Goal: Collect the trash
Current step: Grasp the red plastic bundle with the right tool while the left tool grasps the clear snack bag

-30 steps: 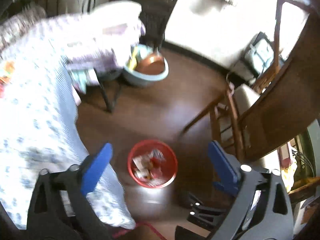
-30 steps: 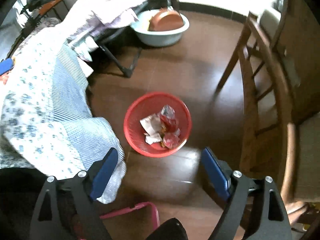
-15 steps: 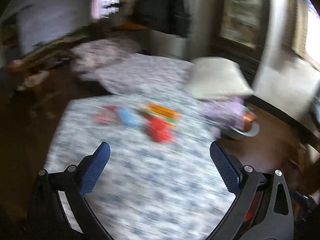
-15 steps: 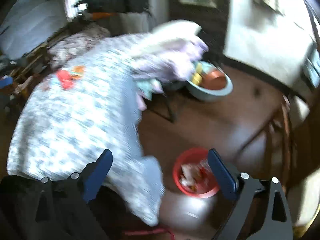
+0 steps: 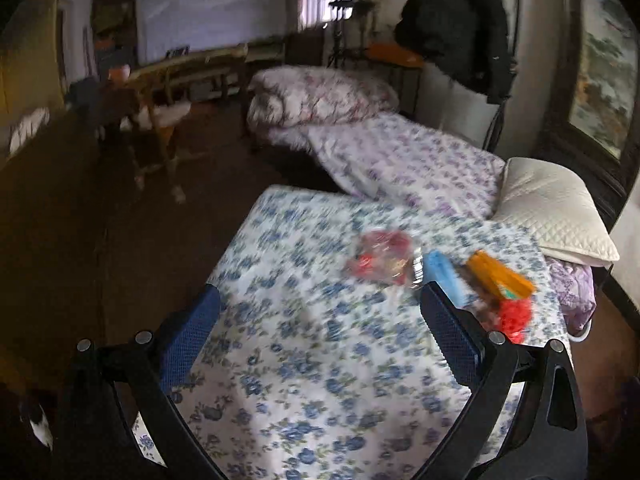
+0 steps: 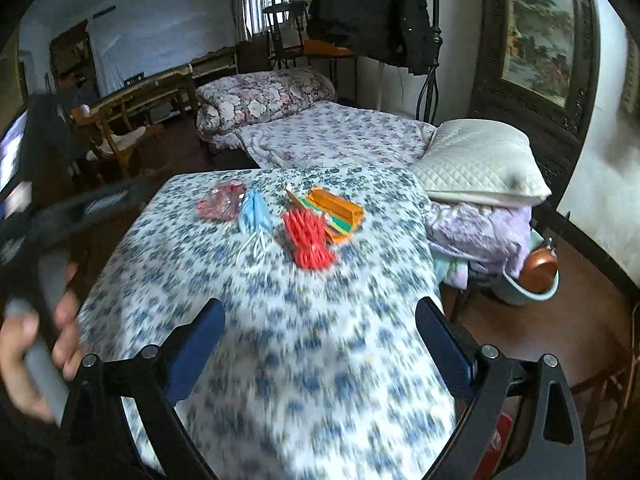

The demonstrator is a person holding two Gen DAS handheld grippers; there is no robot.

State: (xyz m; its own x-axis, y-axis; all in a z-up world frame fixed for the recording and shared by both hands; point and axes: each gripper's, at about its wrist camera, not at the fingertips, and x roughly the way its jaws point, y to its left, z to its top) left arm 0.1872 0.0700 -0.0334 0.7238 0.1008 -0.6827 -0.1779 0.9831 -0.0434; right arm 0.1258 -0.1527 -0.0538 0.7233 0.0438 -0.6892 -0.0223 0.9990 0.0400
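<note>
Right view only: person's hand (image 6: 36, 344) on a grey handle, basin (image 6: 528, 286) on floor. Both grippers (image 5: 320, 330) (image 6: 320, 338) spread, empty. Trash — red wrapper (image 6: 308, 236), blue mask (image 6: 252, 210), orange box (image 6: 336, 210) — mid floral tablecloth (image 6: 280, 340); bed behind.

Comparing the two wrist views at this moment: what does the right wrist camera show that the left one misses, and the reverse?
Only the right wrist view shows the person's hand gripping the other handle, the mask's white ear loops, and the copper pot in a basin on the floor. Only the left wrist view shows the dark floor left of the table. Both show the floral tablecloth, red wrapper, blue mask, orange box, red packet, the white pillow, and open, empty jaws.
</note>
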